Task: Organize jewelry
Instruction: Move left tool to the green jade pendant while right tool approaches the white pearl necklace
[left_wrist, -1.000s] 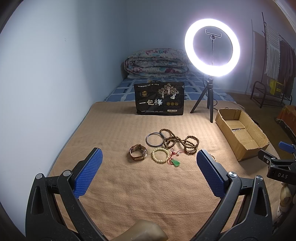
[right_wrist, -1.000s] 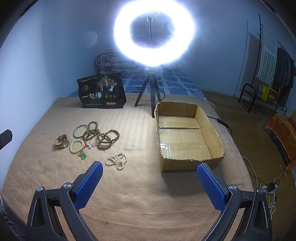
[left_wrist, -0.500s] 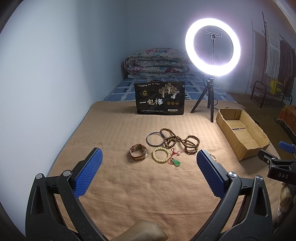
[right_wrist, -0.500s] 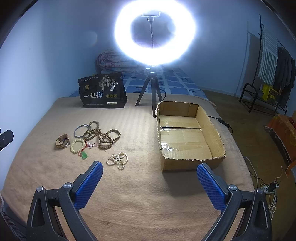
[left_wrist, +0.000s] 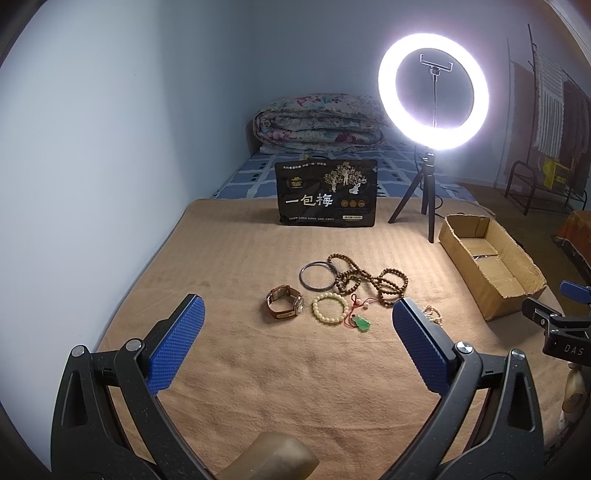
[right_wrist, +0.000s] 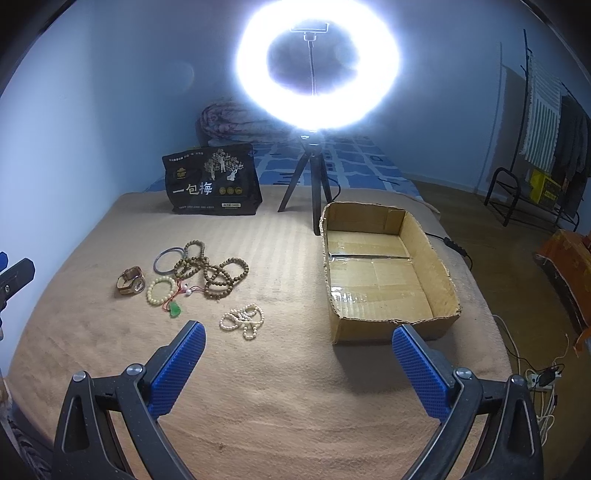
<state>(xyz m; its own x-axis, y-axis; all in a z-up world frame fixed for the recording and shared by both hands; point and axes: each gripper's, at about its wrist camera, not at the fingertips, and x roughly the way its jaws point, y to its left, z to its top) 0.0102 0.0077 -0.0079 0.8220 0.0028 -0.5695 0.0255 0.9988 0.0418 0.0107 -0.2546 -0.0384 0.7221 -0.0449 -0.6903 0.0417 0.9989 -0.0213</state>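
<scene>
Tan blanket (right_wrist: 288, 398) fills the lower half of both wrist views and carries everything. Cardboard box (right_wrist: 436, 258) sits right of centre in the right wrist view, open-topped, nothing in it, long axis running away from the camera; in the left wrist view it is pushed out to the right edge. Black bag (left_wrist: 327, 199) with printed characters stands at upper centre, ring light (left_wrist: 433, 91) on its tripod just right of it.

Jewelry is all loose on the blanket, none boxed, so task looks unstarted. Wooden bead strand (right_wrist: 212, 271) is the biggest piece, tangled, touching the dark bangle (right_wrist: 168, 261). Below them: watch (right_wrist: 131, 285), pale bead bracelet (right_wrist: 161, 290), red cord with green pendant (right_wrist: 175, 309). Pearl strand (right_wrist: 243, 319) lies apart, lower right of the cluster.

Key relation: pearl strand sits just ahead of the right gripper (right_wrist: 297, 363), up and left of its midline, between the cluster and the box, so the right gripper seems the nearer tool and the box is on its own side. Left gripper (left_wrist: 297, 341) points straight at the watch and bracelet at frame centre.

Both grippers have jaws spread wide, holding nothing.

View difference: the left wrist view hides most of the pearl strand behind its right-hand blue pad (left_wrist: 419, 350); the right wrist view shows it whole, plus the box floor. Ring light glare washes out the right view's top.
</scene>
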